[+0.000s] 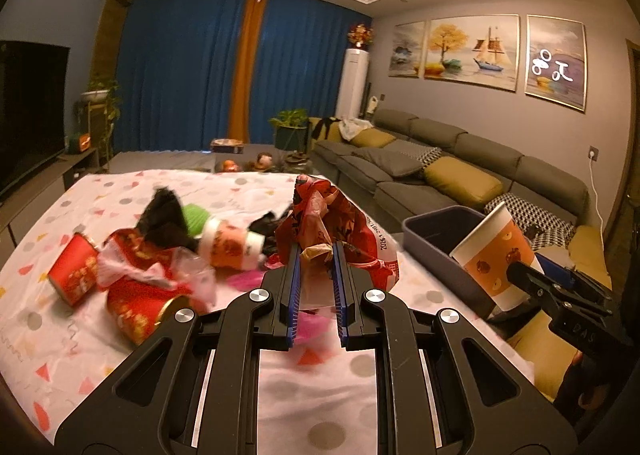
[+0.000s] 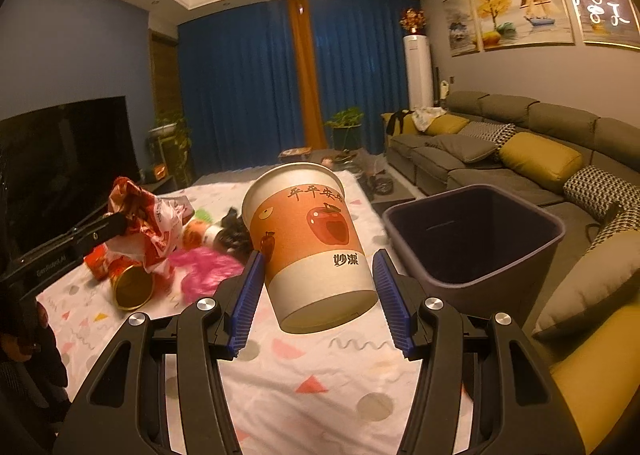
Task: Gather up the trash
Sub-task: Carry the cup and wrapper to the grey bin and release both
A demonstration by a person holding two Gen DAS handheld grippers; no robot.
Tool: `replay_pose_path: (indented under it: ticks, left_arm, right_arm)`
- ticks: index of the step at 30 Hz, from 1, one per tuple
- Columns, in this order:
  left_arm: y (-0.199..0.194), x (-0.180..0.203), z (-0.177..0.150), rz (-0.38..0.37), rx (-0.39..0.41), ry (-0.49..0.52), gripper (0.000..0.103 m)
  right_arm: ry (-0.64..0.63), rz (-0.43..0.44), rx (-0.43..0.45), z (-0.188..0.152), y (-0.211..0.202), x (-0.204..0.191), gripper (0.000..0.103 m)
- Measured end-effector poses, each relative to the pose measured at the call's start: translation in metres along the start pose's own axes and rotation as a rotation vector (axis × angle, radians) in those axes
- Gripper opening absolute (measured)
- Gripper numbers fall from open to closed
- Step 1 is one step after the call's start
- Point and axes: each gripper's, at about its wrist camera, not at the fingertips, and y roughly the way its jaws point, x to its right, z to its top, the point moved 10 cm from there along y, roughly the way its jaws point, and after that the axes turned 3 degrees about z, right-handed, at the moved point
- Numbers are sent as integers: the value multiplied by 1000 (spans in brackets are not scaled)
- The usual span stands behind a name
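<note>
Above the patterned tablecloth, the right gripper has its jaws clamped on an orange-and-white paper cup printed with apples, tilted, lifted beside the dark trash bin. Nearby, the left gripper pinches a crumpled red plastic bag between nearly closed jaws.

Landmark: grey sectional sofa along the right wall. On it lie mustard cushions and a houndstooth cushion. Three framed paintings hang above it. A white standing air conditioner stands at its far end, blue curtains beyond. A television faces it.
</note>
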Motion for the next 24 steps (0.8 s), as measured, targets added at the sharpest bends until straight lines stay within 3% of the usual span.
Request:
replay_pose_path:
  ticks: [14, 24]
  left_arm:
    - [72, 120, 40, -193, 34, 97, 14]
    - [148, 192, 35, -284, -1, 138, 14]
  right_arm:
    - [60, -206, 120, 46, -1, 95, 55]
    - [126, -304, 127, 45, 13, 152, 55]
